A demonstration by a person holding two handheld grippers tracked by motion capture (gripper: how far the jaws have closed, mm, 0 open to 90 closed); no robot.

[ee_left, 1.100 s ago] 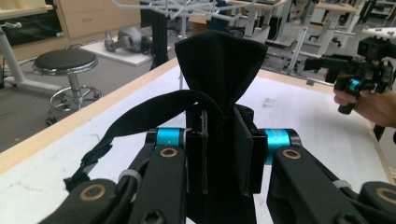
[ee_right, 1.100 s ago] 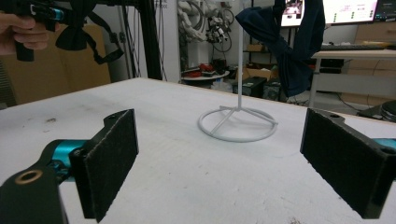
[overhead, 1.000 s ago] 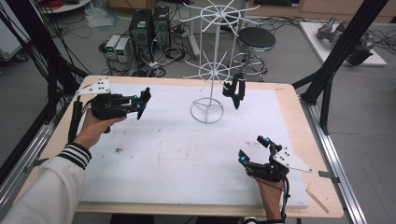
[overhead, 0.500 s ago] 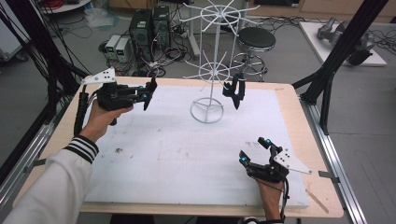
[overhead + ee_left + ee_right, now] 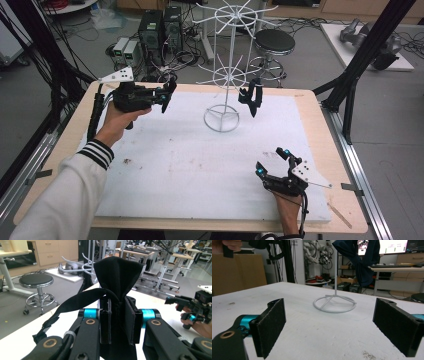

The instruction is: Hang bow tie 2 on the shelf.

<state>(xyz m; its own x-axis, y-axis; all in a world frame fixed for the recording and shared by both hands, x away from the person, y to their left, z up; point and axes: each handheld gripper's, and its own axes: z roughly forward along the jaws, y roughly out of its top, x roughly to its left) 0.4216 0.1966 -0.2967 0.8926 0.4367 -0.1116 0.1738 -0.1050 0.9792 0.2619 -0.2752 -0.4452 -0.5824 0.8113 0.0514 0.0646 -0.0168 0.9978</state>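
between left gripper (image 5: 117, 322) jaws, black cloth (image 5: 117, 275) pinched

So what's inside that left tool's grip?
A black cloth is pinched between the left tool's pads, its top bunched up above them and a strap trailing sideways. The pinched part is covered by the pads.

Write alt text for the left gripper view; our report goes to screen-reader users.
The left gripper has its two black jaws shut on a bunched black cloth item with a trailing strap, held above the white table. The right gripper shows farther off.
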